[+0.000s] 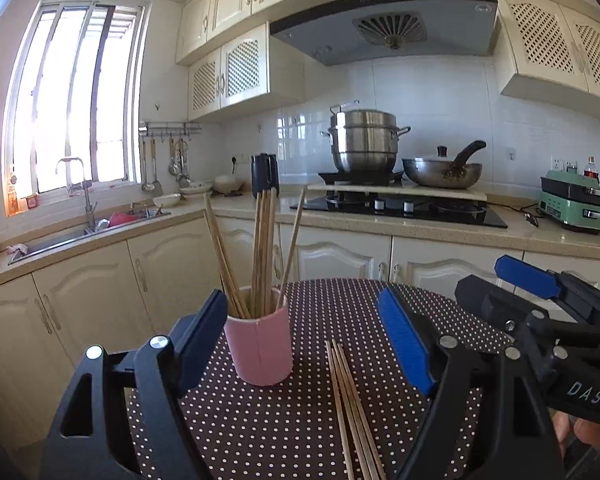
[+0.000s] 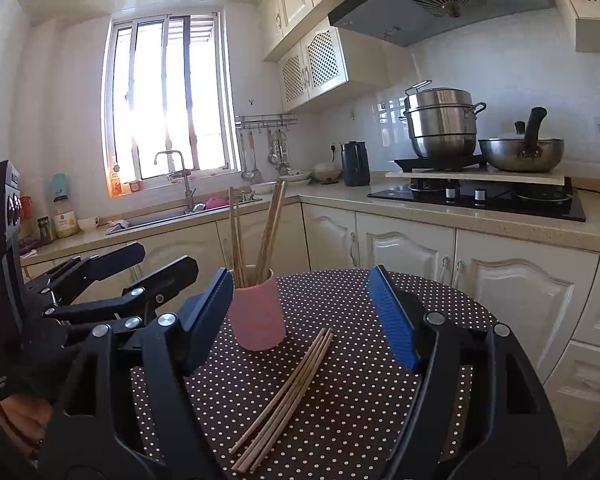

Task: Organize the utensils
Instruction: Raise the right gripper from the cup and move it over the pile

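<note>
A pink cup (image 1: 260, 350) stands upright on the round polka-dot table (image 1: 284, 420) and holds several wooden chopsticks (image 1: 262, 252). A loose bundle of chopsticks (image 1: 352, 412) lies flat on the cloth to the cup's right. My left gripper (image 1: 304, 320) is open and empty, just behind the cup and bundle. The right gripper shows at the right edge of the left wrist view (image 1: 496, 280). In the right wrist view the cup (image 2: 258, 316) and the loose chopsticks (image 2: 288, 396) lie between the open fingers of my right gripper (image 2: 300, 300), which holds nothing. The left gripper (image 2: 168, 260) hovers at the left.
Kitchen counter behind the table with a sink (image 1: 72, 236), a black kettle (image 1: 265, 174), a stove with a steel steamer pot (image 1: 364, 142) and a wok (image 1: 442, 172), and a green appliance (image 1: 572, 204). Cabinet doors (image 2: 416, 256) stand close behind the table's far edge.
</note>
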{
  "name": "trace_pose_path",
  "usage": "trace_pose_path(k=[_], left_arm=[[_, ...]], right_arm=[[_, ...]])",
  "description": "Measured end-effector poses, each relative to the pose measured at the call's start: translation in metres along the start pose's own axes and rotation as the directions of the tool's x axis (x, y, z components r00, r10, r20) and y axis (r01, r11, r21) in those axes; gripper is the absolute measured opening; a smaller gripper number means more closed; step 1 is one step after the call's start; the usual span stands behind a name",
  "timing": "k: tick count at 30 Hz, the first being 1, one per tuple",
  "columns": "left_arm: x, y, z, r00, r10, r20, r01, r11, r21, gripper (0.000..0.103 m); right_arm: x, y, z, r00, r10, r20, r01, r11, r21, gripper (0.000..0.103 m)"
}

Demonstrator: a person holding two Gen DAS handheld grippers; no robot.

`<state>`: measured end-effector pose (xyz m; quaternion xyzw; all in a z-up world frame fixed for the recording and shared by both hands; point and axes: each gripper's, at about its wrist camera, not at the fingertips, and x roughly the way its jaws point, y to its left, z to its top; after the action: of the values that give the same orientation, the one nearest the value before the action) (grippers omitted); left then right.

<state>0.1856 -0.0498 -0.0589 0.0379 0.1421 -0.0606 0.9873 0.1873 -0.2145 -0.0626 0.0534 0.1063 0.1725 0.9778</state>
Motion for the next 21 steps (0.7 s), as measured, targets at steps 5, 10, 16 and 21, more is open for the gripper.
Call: trace_pose_path(k=[5, 10, 16, 21], left_arm=[[0.045, -0.008, -0.025, 0.978, -0.033, -0.204, 0.036, 0.999, 0.013, 0.077], [0.087, -0.016, -0.055, 0.927, 0.041, -0.373, -0.002, 0.995, 0.104, 0.077], [0.12, -0.022, -0.081, 0.873, 0.098, -0.479, -0.022, 0.987, 0.162, 0.077], [0.136, -0.025, -0.093, 0.844, 0.133, -0.52, -0.038, 0.981, 0.19, 0.077]], right_arm=[[0.014, -0.017, -0.014, 0.998, -0.028, -0.062, 0.03, 0.999, 0.036, 0.073], [0.032, -0.032, -0.031, 0.989, -0.042, -0.14, 0.051, 0.996, 0.066, 0.073], [0.05, -0.043, -0.044, 0.974, -0.041, -0.222, 0.062, 0.994, 0.085, 0.073], [0.062, -0.048, -0.049, 0.962, -0.042, -0.269, 0.066, 0.994, 0.082, 0.073]])
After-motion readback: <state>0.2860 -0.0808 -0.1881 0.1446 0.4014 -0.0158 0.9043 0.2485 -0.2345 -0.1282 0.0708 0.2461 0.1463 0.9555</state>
